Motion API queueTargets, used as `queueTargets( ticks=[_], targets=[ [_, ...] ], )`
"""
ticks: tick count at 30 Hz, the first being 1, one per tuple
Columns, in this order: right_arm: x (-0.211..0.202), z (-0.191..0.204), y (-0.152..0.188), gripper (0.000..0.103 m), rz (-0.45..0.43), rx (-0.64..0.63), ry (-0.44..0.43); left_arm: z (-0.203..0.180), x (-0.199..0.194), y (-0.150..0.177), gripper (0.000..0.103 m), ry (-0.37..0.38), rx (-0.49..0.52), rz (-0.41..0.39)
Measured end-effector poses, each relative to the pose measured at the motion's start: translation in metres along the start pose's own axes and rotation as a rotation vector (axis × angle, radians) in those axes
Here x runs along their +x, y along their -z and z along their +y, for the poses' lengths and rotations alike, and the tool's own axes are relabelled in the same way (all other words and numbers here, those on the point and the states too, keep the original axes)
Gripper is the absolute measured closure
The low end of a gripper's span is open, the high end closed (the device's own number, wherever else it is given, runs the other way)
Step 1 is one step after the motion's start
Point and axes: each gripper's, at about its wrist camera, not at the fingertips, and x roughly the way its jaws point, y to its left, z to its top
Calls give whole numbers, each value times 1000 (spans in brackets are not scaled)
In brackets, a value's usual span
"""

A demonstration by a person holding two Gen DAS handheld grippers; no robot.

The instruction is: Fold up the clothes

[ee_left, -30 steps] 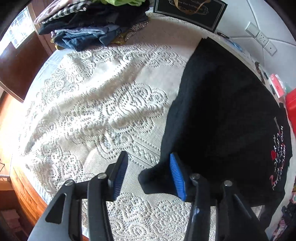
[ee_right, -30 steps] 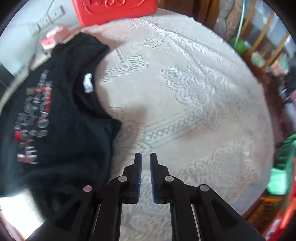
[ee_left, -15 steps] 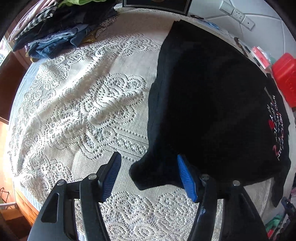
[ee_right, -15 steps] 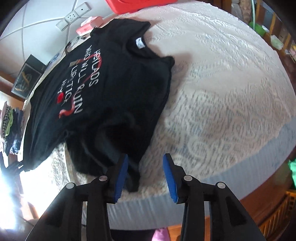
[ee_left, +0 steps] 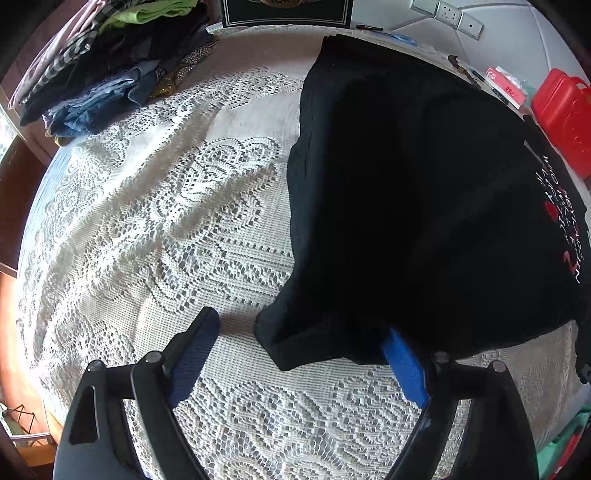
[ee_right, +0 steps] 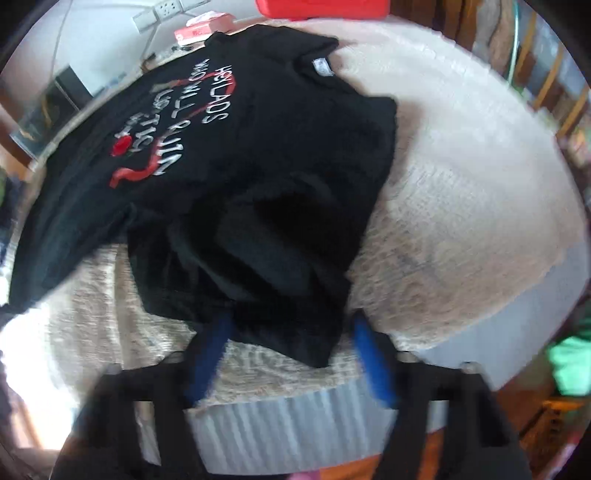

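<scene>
A black T-shirt (ee_left: 406,184) with white and red lettering (ee_right: 184,110) lies spread on a white lace cover (ee_left: 166,221). My left gripper (ee_left: 299,328) points down at the shirt's near hem corner. Its jaws are opening, and the corner lies between the blue pads (ee_left: 192,354) without being pinched. The cloth hides the tip of the right pad. In the blurred right wrist view, my right gripper (ee_right: 290,332) straddles the bunched sleeve (ee_right: 280,266) near the bed's edge. Its jaws are closing. The pads (ee_right: 369,362) stand apart, with the cloth hanging between them.
A pile of folded clothes (ee_left: 110,74) sits at the far left. A black framed picture (ee_left: 284,13), wall sockets (ee_left: 447,16), a small red-and-white box (ee_left: 506,86) and a red container (ee_left: 565,114) line the far side. The bed's grey edge (ee_right: 295,424) drops off just below my right gripper.
The left jaws have spread wider and come closer around the hem corner. The right gripper swept from bare cover over to the sleeve, and its nearly shut jaws came apart.
</scene>
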Motion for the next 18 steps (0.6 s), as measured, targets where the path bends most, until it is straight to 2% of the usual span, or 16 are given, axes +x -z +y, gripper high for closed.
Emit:
queueTargets(
  ticks=[1, 2, 3, 4, 5, 7, 9, 11, 12, 14, 16, 18],
  targets=[
    [-3, -1, 0, 90, 9, 9, -21, -1, -2, 1, 33, 4, 2, 0],
    [-6, -3, 0, 92, 20, 27, -56, -2, -4, 1, 44, 8, 5, 0],
    [-12, -6, 0, 92, 24, 44, -94, -3, -6, 2, 68, 19, 4, 8],
    [-18, -10, 0, 92, 26, 62, -133, -5, -9, 2, 80, 36, 0, 24],
    [-27, -15, 0, 92, 22, 87, -188, -6, -12, 3, 81, 47, -2, 33],
    [-41, -23, -6, 92, 5, 126, -260, -11, -20, 0, 81, 11, 14, 21],
    [-51, -30, -16, 92, -16, 152, -294, -14, -30, -6, 81, -15, 25, 17],
    [-55, -39, -26, 92, -21, 166, -287, -18, -41, -13, 81, -28, 27, 18],
    [-54, -41, -30, 92, -17, 168, -273, -22, -49, -14, 77, -21, 23, 19],
    [-54, -47, -29, 92, 4, 174, -260, -36, -65, -18, 63, 3, 48, 9],
    [-52, -50, -18, 95, 33, 182, -233, -52, -78, -20, 35, -12, 97, -21],
    [-49, -58, -8, 95, 59, 205, -209, -68, -88, -21, 31, -29, 150, -52]
  ],
)
